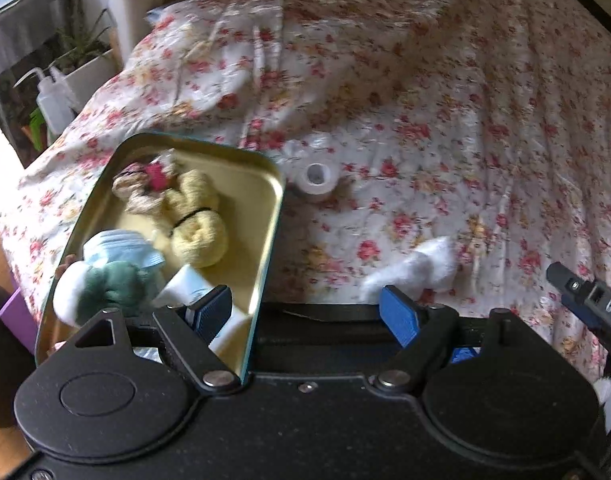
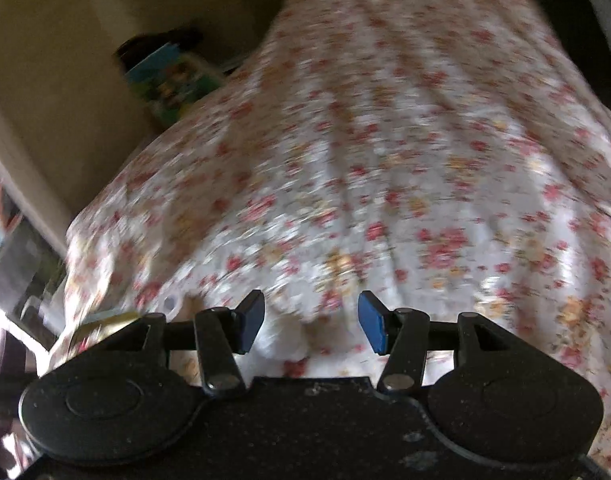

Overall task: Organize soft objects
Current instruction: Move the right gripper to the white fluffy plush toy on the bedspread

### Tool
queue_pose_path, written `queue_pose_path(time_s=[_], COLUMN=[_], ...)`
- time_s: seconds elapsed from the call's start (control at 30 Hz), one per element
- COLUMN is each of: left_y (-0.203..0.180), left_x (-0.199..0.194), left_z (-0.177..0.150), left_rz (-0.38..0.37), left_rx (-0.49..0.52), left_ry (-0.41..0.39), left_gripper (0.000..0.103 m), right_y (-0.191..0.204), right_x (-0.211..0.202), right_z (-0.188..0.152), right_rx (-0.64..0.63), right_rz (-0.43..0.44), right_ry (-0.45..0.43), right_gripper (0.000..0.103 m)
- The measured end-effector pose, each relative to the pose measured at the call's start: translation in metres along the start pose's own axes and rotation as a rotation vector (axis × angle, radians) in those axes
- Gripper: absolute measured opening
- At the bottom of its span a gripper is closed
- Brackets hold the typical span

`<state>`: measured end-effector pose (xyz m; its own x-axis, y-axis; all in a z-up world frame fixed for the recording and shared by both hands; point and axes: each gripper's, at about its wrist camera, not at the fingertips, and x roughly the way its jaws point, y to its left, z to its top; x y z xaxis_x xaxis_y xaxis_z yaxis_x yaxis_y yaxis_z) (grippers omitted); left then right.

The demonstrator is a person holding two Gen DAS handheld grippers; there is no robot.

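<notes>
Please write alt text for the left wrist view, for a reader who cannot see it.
An open metal tin of soft items sits on a floral cloth. The left gripper is open above it. A roll of white tape and white cotton lie on the cloth outside the tin.

Left gripper (image 1: 309, 312): pitched steeply down; jaws well apart, blue pads at 7 and 5 o'clock of its view; nothing pressed between them. Right gripper (image 2: 311, 322): angled down less steeply; jaws parted more narrowly; nothing clamped; its tip (image 1: 585, 300) shows at 4 o'clock in the left view.
</notes>
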<state>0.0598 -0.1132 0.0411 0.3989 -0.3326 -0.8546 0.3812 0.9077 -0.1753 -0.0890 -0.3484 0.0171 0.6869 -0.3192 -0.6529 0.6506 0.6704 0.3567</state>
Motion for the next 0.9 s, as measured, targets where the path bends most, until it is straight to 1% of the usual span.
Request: queue_pose_path(time_s=[0.13,0.2,0.27,0.33,0.57,0.67,0.83,0.9], left_y=[-0.01,-0.012,-0.013,-0.012,-0.006,-0.003,0.005,0.01], left_x=[-0.001,0.0,0.002,0.002,-0.002,-0.004,-0.003,-0.002], left_z=[0.001,0.002,0.005,0.007,0.02,0.023,0.028,0.03], left_rz=[-0.027,-0.032,-0.035,-0.035,-0.016,-0.009,0.004,0.009], left_rx=[0.027,0.03,0.029,0.024,-0.003,-0.013,-0.033,-0.042], left_ry=[-0.004,-0.004,-0.003,-0.007,-0.056,-0.075,-0.081,-0.08], left_gripper=[0.077,0.077,0.077,0.077,0.077,0.077,0.077,0.077], right_y=[-0.033,-0.042,-0.046,-0.042,-0.005,0.009,0.037,0.05], right_x=[-0.001,0.001,0.007,0.014,0.037,0.051,0.077,0.089], right_z=[0.009,0.01,0.01,0.008,-0.008,-0.014,-0.019,-0.024], right_rx=[0.116,0.156,0.16,0.139,0.019,0.012,0.017,0.008], right_rz=[-0.071,-0.097,-0.105,-0.099,-0.016,0.034,0.132,0.149], right_ry=[-0.026,-0.021,-0.001,0.028,0.125,0.179,0.285,0.328], right_gripper=[0.052,0.054,0.054,0.054,0.056,0.059,0.061,0.062])
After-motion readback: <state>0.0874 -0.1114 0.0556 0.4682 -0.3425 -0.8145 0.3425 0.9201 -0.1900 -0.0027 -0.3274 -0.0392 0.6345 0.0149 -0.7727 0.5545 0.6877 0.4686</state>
